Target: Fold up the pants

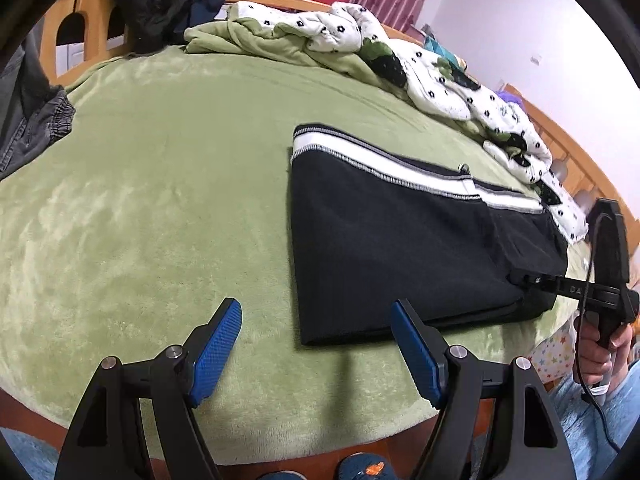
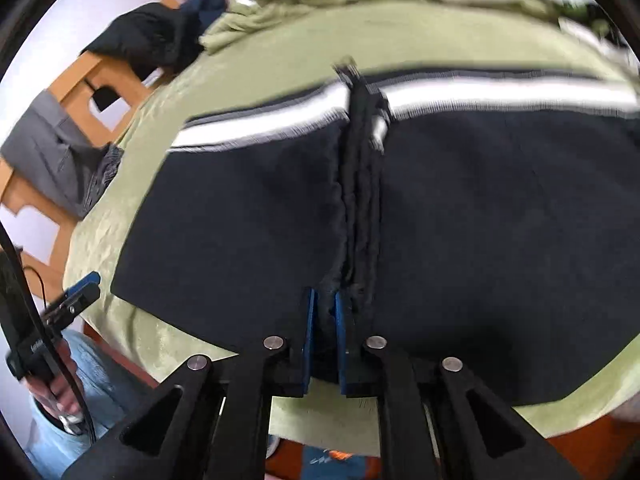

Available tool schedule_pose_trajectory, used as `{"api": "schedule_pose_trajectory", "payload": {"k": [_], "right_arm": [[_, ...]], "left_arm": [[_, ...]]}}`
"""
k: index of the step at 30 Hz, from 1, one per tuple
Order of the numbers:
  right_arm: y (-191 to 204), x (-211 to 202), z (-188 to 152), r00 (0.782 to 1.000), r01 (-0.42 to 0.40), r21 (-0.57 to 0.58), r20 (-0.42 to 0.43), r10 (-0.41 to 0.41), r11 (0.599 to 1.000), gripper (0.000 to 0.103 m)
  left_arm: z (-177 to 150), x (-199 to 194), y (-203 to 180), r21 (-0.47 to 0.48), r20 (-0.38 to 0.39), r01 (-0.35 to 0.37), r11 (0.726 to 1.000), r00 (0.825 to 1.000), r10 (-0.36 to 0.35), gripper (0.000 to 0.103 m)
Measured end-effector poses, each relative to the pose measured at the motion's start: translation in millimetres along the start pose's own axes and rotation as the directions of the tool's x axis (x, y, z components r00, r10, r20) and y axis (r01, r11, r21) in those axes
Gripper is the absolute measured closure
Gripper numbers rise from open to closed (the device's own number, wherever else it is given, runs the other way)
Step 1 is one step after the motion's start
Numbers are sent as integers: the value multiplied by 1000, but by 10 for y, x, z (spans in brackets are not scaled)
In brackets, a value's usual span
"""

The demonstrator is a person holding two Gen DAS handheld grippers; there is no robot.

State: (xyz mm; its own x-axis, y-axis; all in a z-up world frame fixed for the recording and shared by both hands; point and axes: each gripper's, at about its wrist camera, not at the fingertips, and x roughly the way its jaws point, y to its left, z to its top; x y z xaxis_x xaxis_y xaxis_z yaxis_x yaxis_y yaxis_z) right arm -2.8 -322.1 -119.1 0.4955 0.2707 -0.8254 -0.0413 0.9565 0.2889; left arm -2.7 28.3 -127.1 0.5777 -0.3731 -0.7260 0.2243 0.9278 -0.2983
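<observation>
Black pants point(image 1: 392, 248) with a white side stripe lie in a long band on the green bed cover point(image 1: 160, 184). My left gripper point(image 1: 316, 312) is open and empty, just off the pants' near left corner. My right gripper point(image 2: 326, 300) is shut on the near edge of the pants point(image 2: 240, 208), pinching a bunched ridge of black cloth that runs away from the fingers. In the left wrist view the right gripper point(image 1: 516, 276) shows at the pants' right end. In the right wrist view the left gripper point(image 2: 82, 290) shows at the far left.
A rumpled white and green quilt point(image 1: 400, 48) lies along the far side of the bed. Grey trousers point(image 1: 28, 120) hang at the left edge, dark clothes point(image 1: 160, 0) drape over the wooden bed frame. The bed's front edge runs just below my grippers.
</observation>
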Motion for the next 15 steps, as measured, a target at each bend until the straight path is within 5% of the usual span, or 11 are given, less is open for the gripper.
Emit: {"api": "schedule_pose_trajectory", "payload": {"k": [2,4,8,15], "right_arm": [[-7,-107,17,996,18,28,86,-20,999,78],[2,-45,34,997,19,47,80,-22,999,68],[146,343,-82,991,121,-40,-54,-123,992,68],[125,38,32,995,96,40,10,-97,995,68]], "left_arm": [[10,-13,-18,-7,16,9,1000,1000,-9,28],[26,22,-62,-3,24,9,1000,1000,-9,28],[22,198,-173,23,-10,-35,999,999,36,28],[-29,519,-184,-9,-135,-49,999,990,47,28]]}}
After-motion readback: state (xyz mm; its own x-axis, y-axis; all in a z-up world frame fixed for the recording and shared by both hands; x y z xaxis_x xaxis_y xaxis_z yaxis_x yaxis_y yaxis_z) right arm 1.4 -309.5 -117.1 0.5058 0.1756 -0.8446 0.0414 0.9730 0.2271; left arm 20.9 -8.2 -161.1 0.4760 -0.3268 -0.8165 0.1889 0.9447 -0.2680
